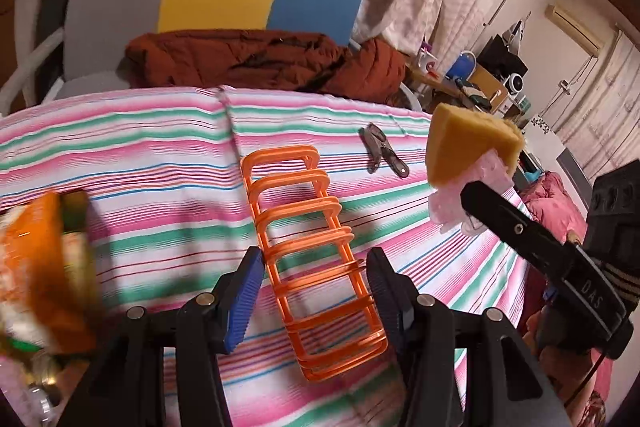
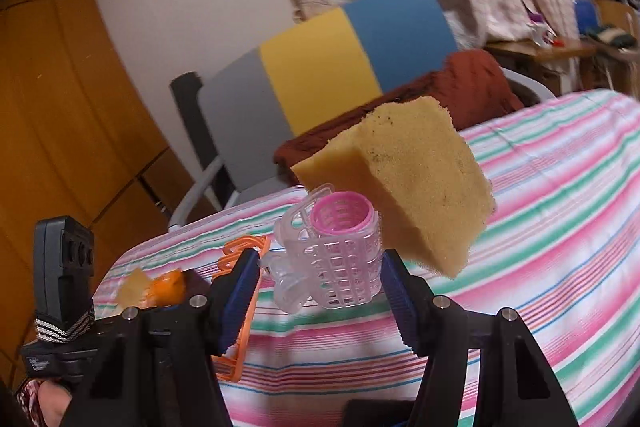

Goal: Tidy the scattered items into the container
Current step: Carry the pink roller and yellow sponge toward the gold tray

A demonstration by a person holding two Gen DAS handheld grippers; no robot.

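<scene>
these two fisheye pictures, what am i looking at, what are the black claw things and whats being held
There is no robot here: a person holds a two-finger black tool in each hand, and each tool carries a wide-angle camera looking forward along its fingers.

The left wrist picture shows the left tool with nothing between its blue pads. Below it, on the pink, green and white striped cloth, lie an orange plastic slotted rack and a small grey metal clip. The other tool enters that picture from the right.

The right wrist picture shows the right tool holding a clear plastic mesh hair roller with a pink core; a yellow foam sponge sits against the roller, lifted off the cloth with it.

At the left edge, blurred, is something orange that I cannot identify.
</scene>
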